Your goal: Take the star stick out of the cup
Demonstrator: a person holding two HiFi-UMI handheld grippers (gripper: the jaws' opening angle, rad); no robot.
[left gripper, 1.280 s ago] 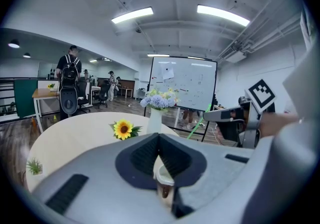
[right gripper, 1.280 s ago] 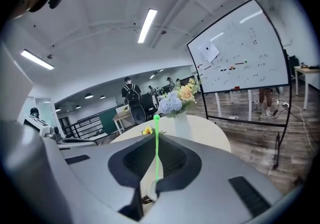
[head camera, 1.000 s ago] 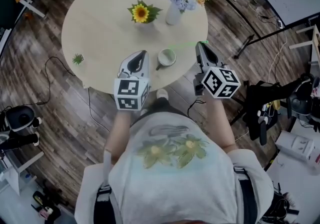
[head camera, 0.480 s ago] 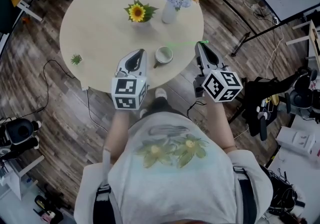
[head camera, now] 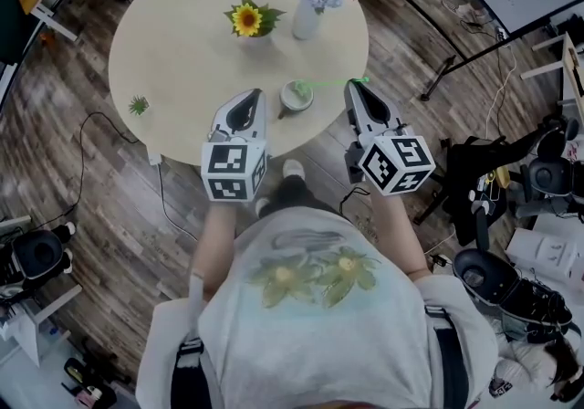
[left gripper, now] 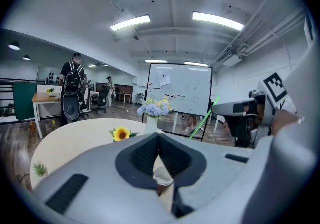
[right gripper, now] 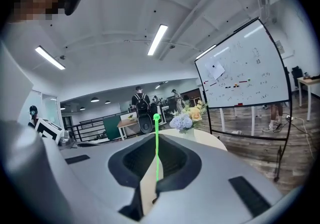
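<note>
A pale cup (head camera: 297, 97) stands near the front edge of the round table (head camera: 182, 60). My right gripper (head camera: 351, 86) is just right of the cup and shut on the thin green star stick (head camera: 333, 84). The stick lies nearly level, its far end over the cup's rim. In the right gripper view the stick (right gripper: 157, 153) rises from the shut jaws (right gripper: 156, 188) with a small green knob at its tip. My left gripper (head camera: 253, 97) hovers left of the cup, jaws together with nothing in them (left gripper: 160, 188). From the left gripper view the stick (left gripper: 204, 118) slants through the air.
A sunflower (head camera: 246, 20) and a white vase of flowers (head camera: 306, 19) stand at the table's back. A small green sprig (head camera: 139, 106) lies near the left edge. Whiteboard legs (head camera: 474, 42), cables and chairs sit on the wooden floor around the table.
My right gripper has shifted a little left toward the cup, carrying the stick, whose far end now sits over the rim. The left gripper has hardly moved.
</note>
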